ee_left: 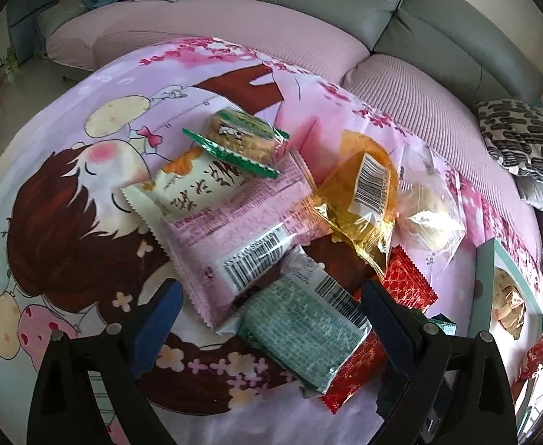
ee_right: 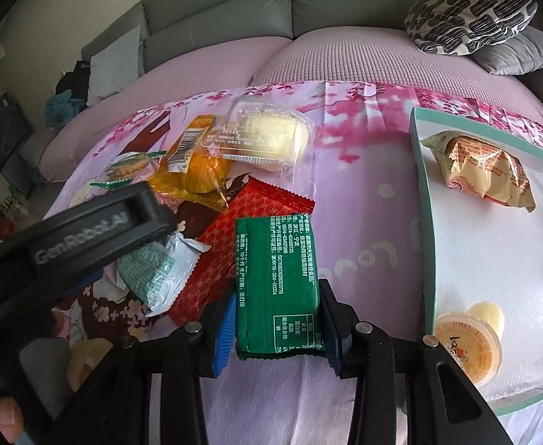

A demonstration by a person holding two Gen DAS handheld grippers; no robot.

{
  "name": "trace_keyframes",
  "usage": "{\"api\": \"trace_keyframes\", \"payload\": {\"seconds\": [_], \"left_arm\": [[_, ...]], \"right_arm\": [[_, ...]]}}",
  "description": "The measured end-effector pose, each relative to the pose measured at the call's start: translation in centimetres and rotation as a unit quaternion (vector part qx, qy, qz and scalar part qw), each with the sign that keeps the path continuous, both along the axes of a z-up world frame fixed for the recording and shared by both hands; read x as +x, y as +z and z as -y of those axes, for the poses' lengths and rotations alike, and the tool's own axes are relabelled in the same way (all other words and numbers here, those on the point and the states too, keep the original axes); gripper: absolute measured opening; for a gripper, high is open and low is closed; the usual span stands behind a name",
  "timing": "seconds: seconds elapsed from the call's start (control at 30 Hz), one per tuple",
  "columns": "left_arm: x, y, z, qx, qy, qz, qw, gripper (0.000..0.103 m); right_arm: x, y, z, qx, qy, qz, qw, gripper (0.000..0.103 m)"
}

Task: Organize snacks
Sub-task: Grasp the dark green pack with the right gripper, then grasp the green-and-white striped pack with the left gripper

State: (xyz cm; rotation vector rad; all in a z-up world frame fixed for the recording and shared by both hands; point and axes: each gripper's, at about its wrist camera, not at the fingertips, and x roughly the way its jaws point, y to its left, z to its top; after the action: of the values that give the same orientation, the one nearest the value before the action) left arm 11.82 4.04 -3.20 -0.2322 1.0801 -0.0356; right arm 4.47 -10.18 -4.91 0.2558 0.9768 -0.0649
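The right gripper (ee_right: pixel 277 324) clamps a flat, dark green foil packet (ee_right: pixel 277 278) between its ribbed blue pads (ee_right: pixel 225 328), the packet's crimped end toward the camera. It hangs just left of a shallow teal-rimmed tray (ee_right: pixel 425 222), whose white floor holds a crinkled cream wrapper (ee_right: pixel 484 172) and a round jelly cup (ee_right: pixel 470 346). The left gripper (ee_left: pixel 271 324) hangs with its jaws spread wide over the glossy snack pile, nothing pinched, above a pale green printed packet (ee_left: pixel 305 328) (partly under a pink pouch (ee_left: pixel 240 228)). A red patterned sachet (ee_right: pixel 242 233) lies on the cartoon-print cloth (ee_right: pixel 364 204).
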Motion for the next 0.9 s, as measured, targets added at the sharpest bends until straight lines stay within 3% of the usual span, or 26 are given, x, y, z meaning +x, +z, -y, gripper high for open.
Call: {"api": "trace_keyframes", "payload": {"seconds": [0.33, 0.63, 0.9], "left_arm": [[-0.3, -1.1, -1.6, -0.015, 0.0, -0.041, 0.999, 0.097], [-1.9, -1.6, -1.5, 0.026, -0.028, -0.055, 0.9978, 0.097], [-2.5, -1.4, -2.5, 0.003, -0.025, -0.062, 0.9978, 0.096]], "right_arm": [[0.0, 0.0, 0.1, 0.005, 0.001, 0.0, 1.0, 0.042], [0.0, -0.1, 0.0, 0.005, 0.003, -0.001, 1.0, 0.042], [0.0, -0.1, 0.0, 0.003, 0.011, -0.003, 1.0, 0.042]]}}
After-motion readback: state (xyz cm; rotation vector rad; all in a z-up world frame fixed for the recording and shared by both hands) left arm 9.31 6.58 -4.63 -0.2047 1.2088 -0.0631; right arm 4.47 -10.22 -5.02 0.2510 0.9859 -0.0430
